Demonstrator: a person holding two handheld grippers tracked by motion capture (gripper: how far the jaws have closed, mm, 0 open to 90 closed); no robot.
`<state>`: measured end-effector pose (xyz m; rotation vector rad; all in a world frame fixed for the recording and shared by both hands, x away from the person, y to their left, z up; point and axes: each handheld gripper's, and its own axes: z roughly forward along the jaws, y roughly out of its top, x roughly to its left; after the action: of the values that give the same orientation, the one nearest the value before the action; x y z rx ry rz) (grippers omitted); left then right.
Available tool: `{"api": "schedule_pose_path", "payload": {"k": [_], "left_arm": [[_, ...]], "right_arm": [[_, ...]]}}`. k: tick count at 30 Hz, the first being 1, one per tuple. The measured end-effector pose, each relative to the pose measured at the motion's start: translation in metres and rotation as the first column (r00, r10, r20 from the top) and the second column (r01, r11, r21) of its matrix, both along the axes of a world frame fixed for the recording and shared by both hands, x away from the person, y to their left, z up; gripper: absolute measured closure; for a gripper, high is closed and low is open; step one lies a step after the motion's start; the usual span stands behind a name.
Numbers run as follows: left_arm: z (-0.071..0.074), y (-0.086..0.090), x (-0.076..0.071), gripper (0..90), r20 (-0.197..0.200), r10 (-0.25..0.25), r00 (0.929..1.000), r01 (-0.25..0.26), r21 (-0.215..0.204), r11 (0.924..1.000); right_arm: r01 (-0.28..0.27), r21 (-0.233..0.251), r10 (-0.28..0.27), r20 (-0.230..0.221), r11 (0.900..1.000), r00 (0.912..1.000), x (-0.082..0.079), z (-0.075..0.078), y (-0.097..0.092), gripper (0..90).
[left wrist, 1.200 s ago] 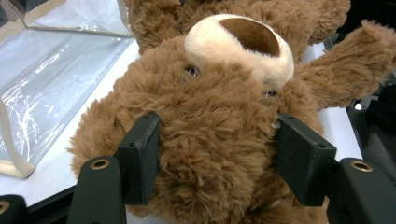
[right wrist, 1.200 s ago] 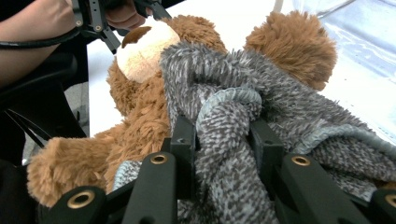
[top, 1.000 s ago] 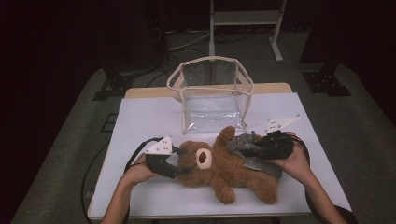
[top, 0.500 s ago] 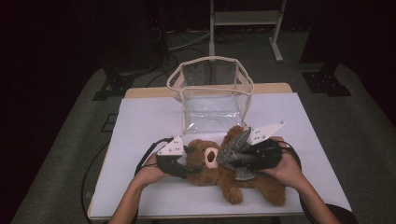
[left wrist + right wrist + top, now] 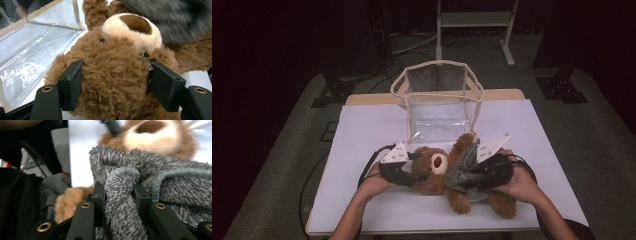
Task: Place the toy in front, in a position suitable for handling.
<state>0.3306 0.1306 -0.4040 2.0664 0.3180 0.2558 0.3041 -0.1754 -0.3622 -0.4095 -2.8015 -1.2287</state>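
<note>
**Onlooker 1:** Between the two tools, on the white counter (image 5: 362, 130), lies a brown teddy bear (image 5: 437, 172) on its back, its cream muzzle facing up.

**Onlooker 2:** What is the left tool (image 5: 113, 82) doing?

**Onlooker 1:** Its black jaws sit on either side of the bear's head, pads sunk into the fur on both cheeks. They have just been easing wider, yet the head is between them and both pads press against it.

**Onlooker 2:** And the right tool (image 5: 118, 195)?

**Onlooker 1:** It is clenched on a rolled fold of grey fuzzy cloth (image 5: 160, 185), which is bunched over the bear's body just ahead of its jaws. From above, that cloth (image 5: 464, 162) covers the bear's middle, with the right tool (image 5: 482, 172) resting over it.

**Onlooker 2:** Anything beyond them?

**Onlooker 1:** Just past both tools stands a clear plastic bag with beige trim (image 5: 439, 97), open at the top, close to the bear's raised paw.
</note>
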Motion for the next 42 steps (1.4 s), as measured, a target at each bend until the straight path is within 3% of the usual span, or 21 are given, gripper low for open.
{"api": "schedule_pose_path", "payload": {"k": [5,8,11,14,17,18,20,21,23,25,26,28,30,34,36,38,41,42], "left_arm": [[0.001,0.001,0.001,31.1,0.007,0.026,0.9996,-0.026,-0.002,0.9996],[0.003,0.004,0.002,31.4,0.012,0.045,0.9989,-0.045,-0.01,0.9989],[0.003,0.004,0.002,32.1,0.008,0.046,0.9989,-0.046,-0.013,0.9988],[0.002,0.002,0.002,33.4,-0.017,0.024,0.9996,-0.025,-0.021,0.9995],[0.001,0.001,0.001,34.9,-0.028,-0.003,0.9996,0.003,-0.007,1.0],[0.002,0.0,-0.001,34.9,-0.026,-0.021,0.9994,0.021,0.008,0.9997],[0.002,0.0,-0.003,35.1,-0.026,-0.046,0.9986,0.046,0.031,0.9984],[0.003,0.001,-0.004,35.1,-0.024,-0.054,0.9983,0.055,0.038,0.9978],[0.003,0.002,-0.005,35.2,-0.034,-0.065,0.9973,0.066,0.043,0.9969],[0.003,0.002,-0.006,36.2,-0.04,-0.084,0.9957,0.086,0.049,0.9951],[0.003,0.002,-0.007,36.2,-0.047,-0.102,0.9937,0.104,0.049,0.9933],[0.004,0.004,-0.009,36.2,-0.073,-0.155,0.9853,0.159,0.051,0.986],[0.004,0.006,-0.01,36.1,-0.093,-0.188,0.9777,0.193,0.048,0.98],[0.006,0.009,-0.01,36.1,-0.099,-0.2,0.9747,0.207,0.057,0.9768],[0.006,0.008,-0.011,36.1,-0.103,-0.206,0.9731,0.213,0.059,0.9754],[0.006,0.008,-0.012,36.1,-0.106,-0.21,0.9719,0.217,0.057,0.9745],[0.005,0.009,-0.014,36.2,-0.122,-0.242,0.9627,0.25,0.056,0.9666],[0.005,0.009,-0.017,36.2,-0.121,-0.254,0.9597,0.264,0.078,0.9614]], "right_arm": [[-0.068,-0.069,0.068,-0.002,0.9953,0.9977,-0.008,-0.007,0.017,67.9],[-0.101,-0.099,0.098,-0.04,0.9899,0.9944,-0.01,-0.006,0.01,67.9],[-0.108,-0.104,0.103,-0.05,0.9886,0.9934,-0.009,-0.003,0.002,67.9],[-0.088,-0.057,0.085,-0.048,0.9945,0.9952,-0.007,-0.001,-0.002,67.7],[-0.078,-0.049,0.075,-0.046,0.9958,0.9961,-0.006,-0.005,0.005,67.7],[-0.088,-0.056,0.085,-0.048,0.9946,0.9952,-0.006,-0.008,0.01,67.7],[-0.13,-0.113,0.125,-0.05,0.985,0.9909,-0.011,-0.015,0.021,67.8],[-0.13,-0.113,0.125,-0.05,0.985,0.9909,-0.011,-0.015,0.021,67.8],[-0.124,-0.11,0.121,-0.032,0.9862,0.9921,-0.012,-0.012,0.019,68.1],[-0.067,-0.037,0.068,0.024,0.9971,0.9974,-0.01,-0.001,0.009,68.7],[-0.067,-0.037,0.068,0.024,0.9971,0.9974,-0.01,-0.001,0.009,68.7],[-0.015,0.0,0.015,0.071,0.9999,0.9973,-0.01,0.006,0.004,68.7],[-0.002,0.002,0.002,0.082,1.0,0.9967,-0.009,0.006,0.003,68.4],[-0.001,0.013,0.0,0.124,0.9999,0.9922,-0.012,0.004,0.01,61.5],[0.028,0.044,-0.035,0.166,0.9987,0.9856,-0.013,0.008,0.01,54.4],[0.039,0.044,-0.046,0.181,0.9983,0.9825,-0.013,0.008,0.012,53.4],[0.032,0.034,-0.038,0.2,0.9989,0.979,-0.012,0.0,0.019,50.7],[0.031,0.032,-0.037,0.204,0.999,0.9783,-0.011,-0.008,0.026,50.8]]}}
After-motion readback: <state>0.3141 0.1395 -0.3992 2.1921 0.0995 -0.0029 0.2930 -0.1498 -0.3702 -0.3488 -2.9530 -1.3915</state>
